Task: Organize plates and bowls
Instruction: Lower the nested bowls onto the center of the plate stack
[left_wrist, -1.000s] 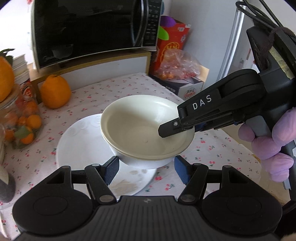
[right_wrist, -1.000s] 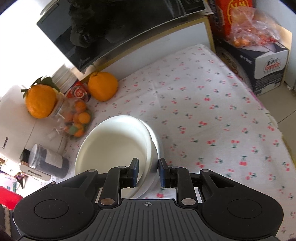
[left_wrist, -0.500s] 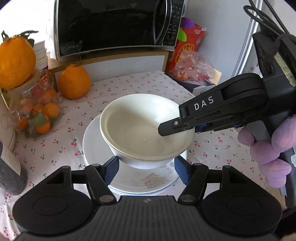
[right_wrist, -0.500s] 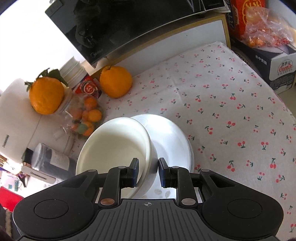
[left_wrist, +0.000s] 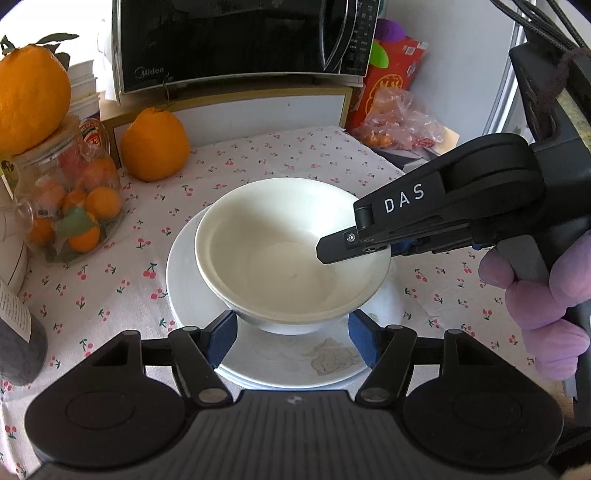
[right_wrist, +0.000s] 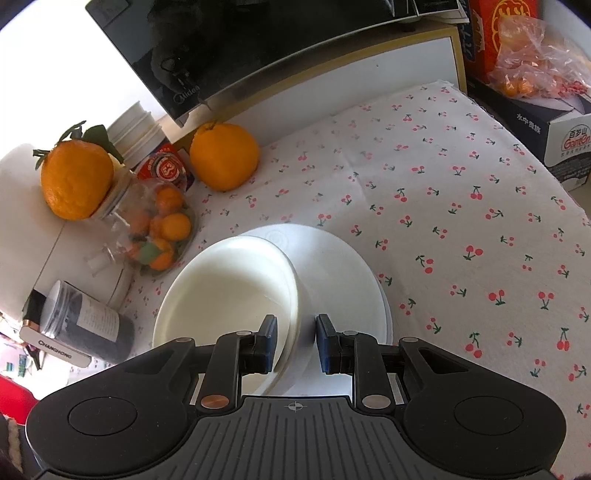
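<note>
A white bowl (left_wrist: 288, 254) sits over a stack of white plates (left_wrist: 192, 291) on the cherry-print tablecloth. My right gripper (right_wrist: 295, 341) is shut on the bowl's rim (right_wrist: 291, 295), one finger inside and one outside; it shows in the left wrist view (left_wrist: 369, 243) at the bowl's right rim. My left gripper (left_wrist: 290, 338) is open, its blue pads either side of the bowl's near base, just above the plates. The plates (right_wrist: 343, 266) show beside the bowl in the right wrist view.
A microwave (left_wrist: 240, 40) stands on a shelf at the back. A large orange (left_wrist: 153, 147), a jar of small oranges (left_wrist: 70, 195) topped with an orange, and a dark jar (left_wrist: 18, 332) stand at the left. A box with bagged fruit (left_wrist: 402, 122) is back right.
The bowl, held by my right gripper, has moved from beside the plates to over them and come lower. My left gripper stays open around its base.
</note>
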